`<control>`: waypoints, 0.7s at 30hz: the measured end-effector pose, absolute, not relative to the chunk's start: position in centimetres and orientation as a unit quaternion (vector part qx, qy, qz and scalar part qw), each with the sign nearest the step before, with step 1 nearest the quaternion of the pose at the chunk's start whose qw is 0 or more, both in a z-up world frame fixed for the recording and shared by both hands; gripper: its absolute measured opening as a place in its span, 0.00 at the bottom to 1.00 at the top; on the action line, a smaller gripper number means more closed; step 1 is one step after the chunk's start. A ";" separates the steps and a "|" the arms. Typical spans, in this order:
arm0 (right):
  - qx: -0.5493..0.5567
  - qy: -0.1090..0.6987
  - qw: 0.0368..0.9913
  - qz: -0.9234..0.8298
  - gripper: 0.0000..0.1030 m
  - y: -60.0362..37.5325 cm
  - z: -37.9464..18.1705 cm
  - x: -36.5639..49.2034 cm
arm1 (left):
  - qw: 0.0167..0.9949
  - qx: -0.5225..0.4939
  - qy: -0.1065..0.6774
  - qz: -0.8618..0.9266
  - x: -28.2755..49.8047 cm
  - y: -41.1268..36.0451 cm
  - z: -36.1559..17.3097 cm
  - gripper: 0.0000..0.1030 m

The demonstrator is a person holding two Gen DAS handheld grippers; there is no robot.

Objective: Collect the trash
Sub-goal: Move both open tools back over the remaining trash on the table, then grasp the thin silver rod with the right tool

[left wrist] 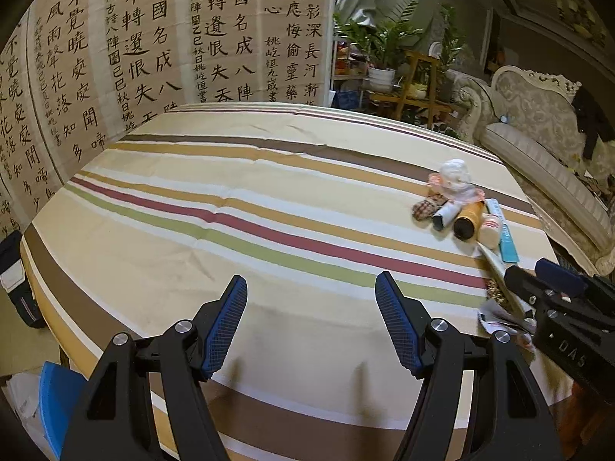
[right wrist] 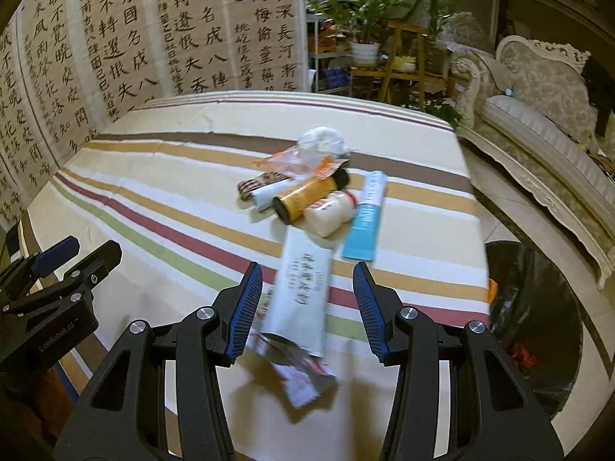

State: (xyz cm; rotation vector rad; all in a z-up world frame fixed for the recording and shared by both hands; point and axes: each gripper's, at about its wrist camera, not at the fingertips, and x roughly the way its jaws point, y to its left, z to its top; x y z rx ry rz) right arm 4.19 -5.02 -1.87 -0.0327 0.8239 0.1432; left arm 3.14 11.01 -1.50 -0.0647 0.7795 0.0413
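Note:
A pile of trash lies on the striped tablecloth (right wrist: 153, 199): a white tube with Chinese print (right wrist: 301, 292), a crumpled wrapper (right wrist: 296, 372), a blue and white tube (right wrist: 365, 219), an orange can (right wrist: 307, 198), a small white bottle (right wrist: 332, 211) and a clear plastic wrapper (right wrist: 315, 153). My right gripper (right wrist: 307, 307) is open, its fingers on either side of the white tube's near end, just above it. My left gripper (left wrist: 311, 322) is open and empty over bare cloth, left of the pile (left wrist: 465, 207). The right gripper (left wrist: 557, 299) shows at the left wrist view's right edge.
A dark bin lined with a black bag (right wrist: 534, 322) stands on the floor right of the table. A calligraphy screen (left wrist: 153, 46) stands behind the table. A sofa (left wrist: 546, 146) and potted plants (left wrist: 380, 50) are at the back right. A blue object (left wrist: 57, 395) sits below the table's left edge.

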 end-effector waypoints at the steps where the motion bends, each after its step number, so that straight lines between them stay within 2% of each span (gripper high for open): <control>1: -0.020 0.404 0.912 0.070 0.46 -4.7 -2.1 4.4 | 0.924 -0.033 0.381 0.020 3.2 11.1 -1.6 0.65; 21: -0.013 0.429 0.903 0.032 0.46 -7.4 -3.5 5.0 | 0.922 -0.038 0.385 -0.002 3.5 10.2 -1.6 0.65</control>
